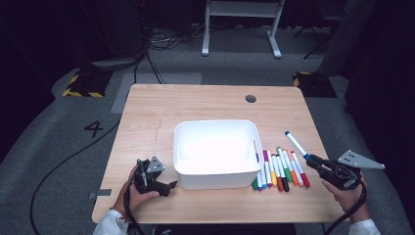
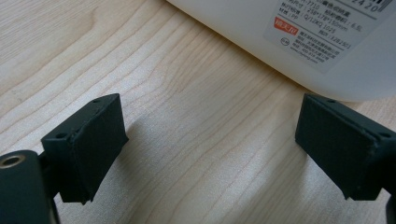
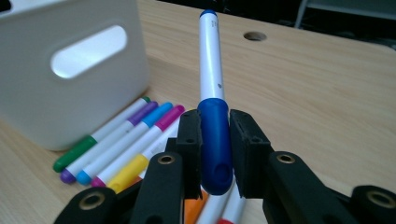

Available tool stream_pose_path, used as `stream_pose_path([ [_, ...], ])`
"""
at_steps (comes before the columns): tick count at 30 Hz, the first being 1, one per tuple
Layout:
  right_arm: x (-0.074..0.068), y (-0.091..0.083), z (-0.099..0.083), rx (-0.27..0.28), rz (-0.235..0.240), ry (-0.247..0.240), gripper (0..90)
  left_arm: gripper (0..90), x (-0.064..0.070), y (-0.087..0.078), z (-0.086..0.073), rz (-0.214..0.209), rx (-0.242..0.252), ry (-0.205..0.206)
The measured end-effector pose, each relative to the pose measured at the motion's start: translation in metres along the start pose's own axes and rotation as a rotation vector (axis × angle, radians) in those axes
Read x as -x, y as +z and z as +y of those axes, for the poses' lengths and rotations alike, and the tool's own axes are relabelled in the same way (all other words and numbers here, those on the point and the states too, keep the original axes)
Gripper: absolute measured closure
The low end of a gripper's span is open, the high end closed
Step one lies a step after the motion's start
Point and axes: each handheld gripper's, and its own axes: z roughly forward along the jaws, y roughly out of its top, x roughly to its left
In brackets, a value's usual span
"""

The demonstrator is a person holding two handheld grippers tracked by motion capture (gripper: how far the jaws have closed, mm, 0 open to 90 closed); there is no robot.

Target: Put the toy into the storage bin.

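Clamping the blue marker [image 3: 212, 107] by its cap, my right gripper [image 3: 215, 144] has both jaws pressed tight against the blue plastic, and the white barrel rises forward and up from them to a small blue end. In the high view the same right gripper [image 1: 313, 160] sits off the table's right edge with the marker [image 1: 296, 144] slanting up and left over the wood, clear of the others.

Just below and beside it lies the row of markers [image 1: 279, 172] on the table [image 1: 205, 100], side by side against the right wall of the white bin [image 1: 215, 182]. From my right gripper view I can pick out green, purple, light blue, magenta and yellow caps in that row [image 3: 116, 140], with orange and red ones partly hidden under the jaws. The bin [image 3: 42, 107] shows an oval handle slot on this side.

My left gripper [image 2: 210, 144] is wide open with nothing between its jaws, resting low over bare wood just beside the bin's near left corner; in the high view it [image 1: 169, 186] sits at that corner. A white label [image 2: 327, 32] on the bin wall carries a red tag and small printed lines; I can read "PP" and the digits "2420", the rest is too fine to make out.

On the floor left of the table I read a black "4" [image 1: 93, 129].
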Motion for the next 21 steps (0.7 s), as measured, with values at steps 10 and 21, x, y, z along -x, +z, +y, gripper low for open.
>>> stream_pose_path([
  [10, -0.017, 0.011, 0.029, 0.020, 0.102, -0.049, 75.2, 8.8, 0.000, 0.000, 0.000, 0.000, 0.000, 0.000],
  [21, -0.039, 0.019, 0.069, 0.042, 0.192, -0.137, 75.2, 8.8, 0.000, 0.000, 0.000, 0.000, 0.001, 0.001],
])
